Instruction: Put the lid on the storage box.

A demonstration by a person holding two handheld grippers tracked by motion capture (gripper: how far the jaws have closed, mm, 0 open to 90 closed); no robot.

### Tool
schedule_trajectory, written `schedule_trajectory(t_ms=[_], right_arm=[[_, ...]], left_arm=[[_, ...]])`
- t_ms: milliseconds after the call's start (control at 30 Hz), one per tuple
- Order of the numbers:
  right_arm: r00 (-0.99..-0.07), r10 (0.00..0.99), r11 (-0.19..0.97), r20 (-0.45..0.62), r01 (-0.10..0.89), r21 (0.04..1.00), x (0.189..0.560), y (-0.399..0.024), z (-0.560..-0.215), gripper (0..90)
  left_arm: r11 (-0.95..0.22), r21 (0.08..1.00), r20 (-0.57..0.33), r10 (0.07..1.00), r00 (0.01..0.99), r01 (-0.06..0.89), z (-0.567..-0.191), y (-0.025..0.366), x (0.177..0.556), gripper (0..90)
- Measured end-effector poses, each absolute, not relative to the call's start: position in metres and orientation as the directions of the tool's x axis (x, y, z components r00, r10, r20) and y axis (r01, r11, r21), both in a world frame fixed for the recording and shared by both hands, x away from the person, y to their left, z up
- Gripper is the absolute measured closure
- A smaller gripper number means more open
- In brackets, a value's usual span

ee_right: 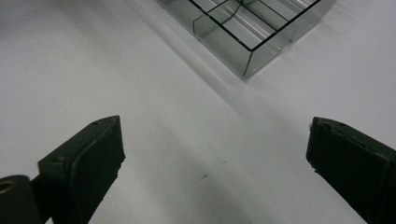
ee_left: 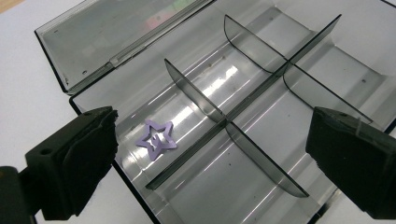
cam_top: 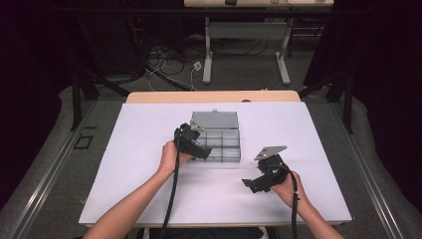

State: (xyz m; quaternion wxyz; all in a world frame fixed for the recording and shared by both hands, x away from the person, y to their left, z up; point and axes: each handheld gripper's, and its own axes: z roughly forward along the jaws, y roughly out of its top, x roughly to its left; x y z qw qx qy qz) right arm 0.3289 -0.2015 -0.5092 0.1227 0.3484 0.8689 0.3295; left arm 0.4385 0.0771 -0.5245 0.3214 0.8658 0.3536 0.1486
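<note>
A clear grey plastic organiser box (cam_top: 222, 144) with its lid folded back lies at the middle of the white table (cam_top: 144, 149). Its dividers (ee_left: 243, 105) split it into several compartments. A small purple star-shaped clip (ee_left: 157, 139) lies flat in one end compartment. My left gripper (cam_top: 199, 148) hovers over the box's left side, open, with the star between and beyond its jaws (ee_left: 212, 154). My right gripper (cam_top: 253, 184) is open above bare table at the front right, nothing between its jaws (ee_right: 215, 163). A corner of the box (ee_right: 252, 39) lies ahead of it.
The white table surface spreads wide to the left and in front of the box. A wooden strip (cam_top: 214, 96) edges the far side. Beyond it stand another table's legs (cam_top: 208, 55) and cables on the floor (cam_top: 169, 69).
</note>
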Motion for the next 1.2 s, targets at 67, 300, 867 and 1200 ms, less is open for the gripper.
schedule_trajectory(t_ms=[67, 300, 867, 1200], right_arm=[[-0.731, 0.682, 0.539, 0.018, 0.52, 0.662, 0.329, -0.201, -0.51, 3.8], [-0.727, 0.687, 0.541, 0.014, 0.524, 0.658, 0.329, -0.201, -0.51, 3.8], [-0.726, 0.688, 0.536, 0.02, 0.526, 0.661, 0.33, -0.202, -0.511, 3.8], [-0.724, 0.689, 0.532, 0.029, 0.533, 0.658, 0.33, -0.202, -0.511, 3.8]], left_arm=[[-0.546, 0.658, 0.032, 0.708, 0.705, 0.518, -0.524, 0.077, 0.439, 2.0], [-0.561, 0.654, 0.046, 0.699, 0.714, 0.507, -0.524, 0.073, 0.438, 2.4], [-0.595, 0.617, 0.051, 0.684, 0.728, 0.515, -0.526, 0.059, 0.446, 38.8], [-0.622, 0.578, 0.055, 0.676, 0.735, 0.528, -0.539, 0.057, 0.447, 52.4]])
